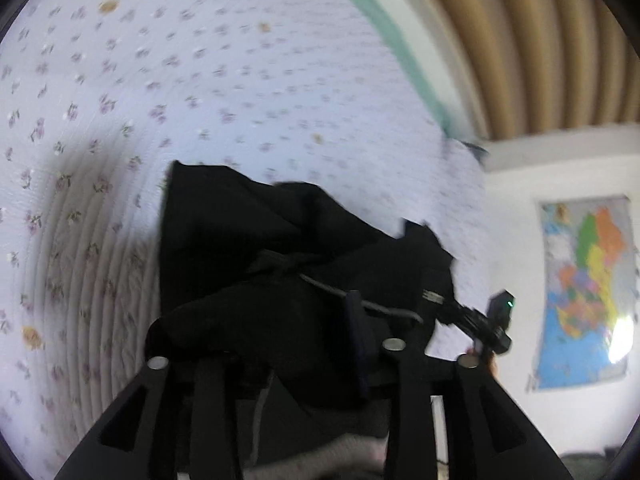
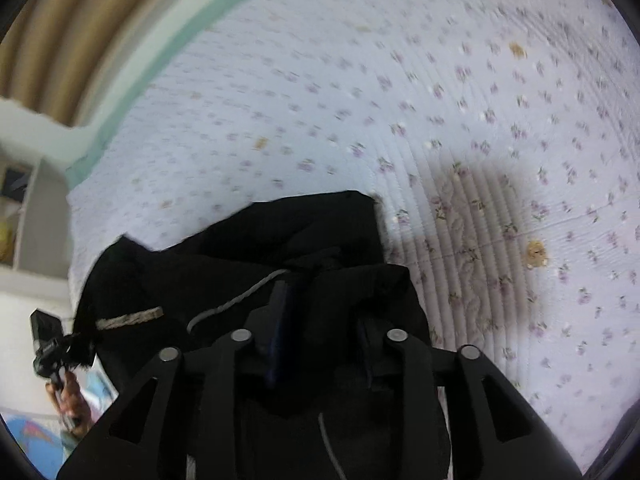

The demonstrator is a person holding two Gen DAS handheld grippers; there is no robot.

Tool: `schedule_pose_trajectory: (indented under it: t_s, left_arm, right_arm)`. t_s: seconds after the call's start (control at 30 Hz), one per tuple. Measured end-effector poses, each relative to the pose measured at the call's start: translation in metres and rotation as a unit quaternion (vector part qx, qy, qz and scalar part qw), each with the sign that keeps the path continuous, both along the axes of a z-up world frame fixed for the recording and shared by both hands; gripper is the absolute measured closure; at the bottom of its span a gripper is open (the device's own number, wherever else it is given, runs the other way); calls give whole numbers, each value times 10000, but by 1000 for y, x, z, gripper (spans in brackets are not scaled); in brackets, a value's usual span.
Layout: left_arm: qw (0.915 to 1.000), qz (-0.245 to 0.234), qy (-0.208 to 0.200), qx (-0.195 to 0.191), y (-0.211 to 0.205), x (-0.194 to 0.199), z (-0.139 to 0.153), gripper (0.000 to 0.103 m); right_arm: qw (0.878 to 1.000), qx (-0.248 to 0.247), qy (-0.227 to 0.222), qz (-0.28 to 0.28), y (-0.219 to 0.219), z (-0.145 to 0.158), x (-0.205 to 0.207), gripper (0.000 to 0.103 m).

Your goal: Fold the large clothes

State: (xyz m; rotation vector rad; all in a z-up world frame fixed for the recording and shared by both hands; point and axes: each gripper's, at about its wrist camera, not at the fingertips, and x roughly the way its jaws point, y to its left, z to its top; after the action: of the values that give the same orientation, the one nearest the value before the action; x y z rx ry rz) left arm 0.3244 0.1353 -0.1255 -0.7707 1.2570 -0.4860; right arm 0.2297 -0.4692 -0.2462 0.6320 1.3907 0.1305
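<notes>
Both your left hand-held gripper (image 1: 280, 344) and right hand-held gripper (image 2: 320, 340) are clamped on the black garment (image 1: 248, 232), bunched above the bed (image 1: 200, 80); uneven pulling could tangle its drawstring (image 2: 240, 296).

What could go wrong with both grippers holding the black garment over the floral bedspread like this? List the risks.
1. The black fabric garment hangs bunched and creased, so laying it down now may trap wrinkles in the fold.
2. Its grey drawstring cord dangles loose beside the right gripper and could snag.
3. The left gripper seems to pinch only an edge; the fabric may slip onto the quilted floral bedspread.
</notes>
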Motion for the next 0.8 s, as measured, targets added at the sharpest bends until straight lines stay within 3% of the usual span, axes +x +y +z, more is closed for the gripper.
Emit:
schedule_pose_trajectory:
  t_s: [0.07, 0.13, 0.33, 0.43, 0.5, 0.57, 0.63, 0.67, 0.8]
  left_arm:
    - [9996, -119, -236, 137, 0, -11, 18, 51]
    - [9987, -227, -381, 254, -3, -17, 29, 50]
    - [9987, -181, -420, 211, -6, -16, 35, 50]
    - [9985, 63, -467, -294, -2, -13, 38, 49]
    - [9958, 34, -679, -605, -1, -15, 51, 49]
    - [9922, 43, -1082, -620, 0, -18, 71, 40]
    - [9920, 110, -1221, -299, 4, -15, 76, 30]
    - [9932, 162, -1149, 1, 5, -10, 73, 30]
    - [9912, 296, -574, 1154, 8, 12, 33, 30]
  right_arm:
    - [9997, 93, -211, 72, -3, 21, -10, 45]
    - [9991, 97, -392, 154, -3, 35, -17, 38]
    - [9964, -454, -525, 489, 12, 50, -29, 37]
    - [9957, -597, -404, 590, 20, 40, -24, 37]
    - [9947, -678, -364, 675, 24, 33, -18, 37]
    - [9940, -733, -369, 721, 28, 27, -10, 37]
    - [9940, -751, -393, 688, 29, 23, -2, 37]
    - [9943, -746, -396, 653, 29, 19, 1, 37]
    - [9955, -739, -346, 490, 24, 3, 18, 37]
